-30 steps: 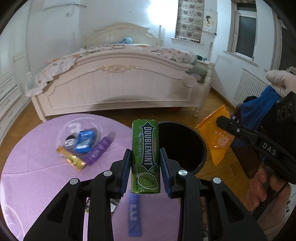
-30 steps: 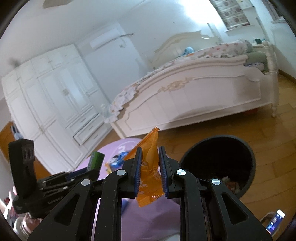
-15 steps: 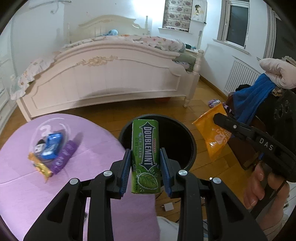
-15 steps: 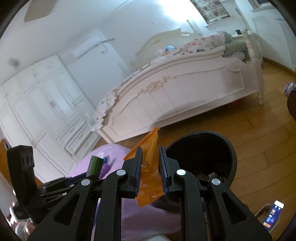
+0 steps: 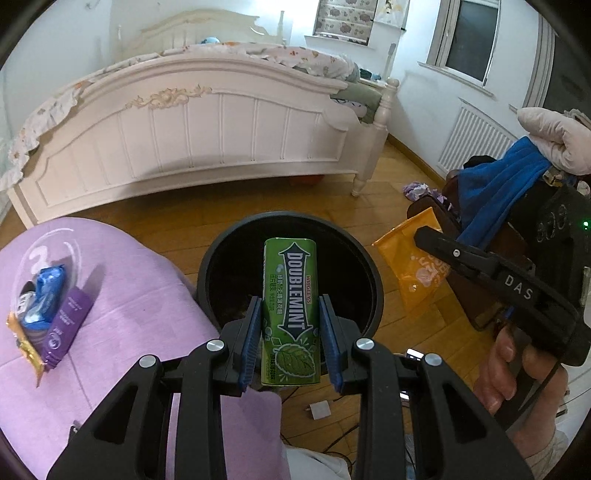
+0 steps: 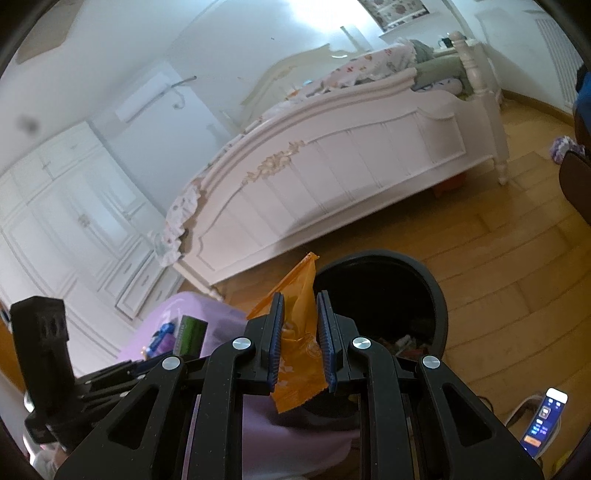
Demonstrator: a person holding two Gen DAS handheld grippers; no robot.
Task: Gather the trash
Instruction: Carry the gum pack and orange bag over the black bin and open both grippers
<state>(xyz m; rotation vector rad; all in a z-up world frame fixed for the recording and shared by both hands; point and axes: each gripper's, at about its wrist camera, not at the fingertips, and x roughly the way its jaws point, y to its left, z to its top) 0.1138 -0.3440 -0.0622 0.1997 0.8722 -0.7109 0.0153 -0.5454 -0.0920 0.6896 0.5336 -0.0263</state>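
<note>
Drop step: left gripper (image 5: 290, 328) clamped on gum pack (image 5: 290, 312) over bin (image 5: 290, 236); right gripper (image 6: 299, 341) clamped on orange bag (image 6: 297, 354) beside bin's rim. Next: release gum, shift bag over opening.

Soft, even indoor light fills both views, brightest as a blown-out glare on the white wall (image 6: 325, 14) behind the cream carved wooden bed (image 5: 192, 122). Fisheye bending curves the edges, dark corners vignette, and the right view's white panelled wardrobe (image 6: 62, 206) looks soft.
</note>
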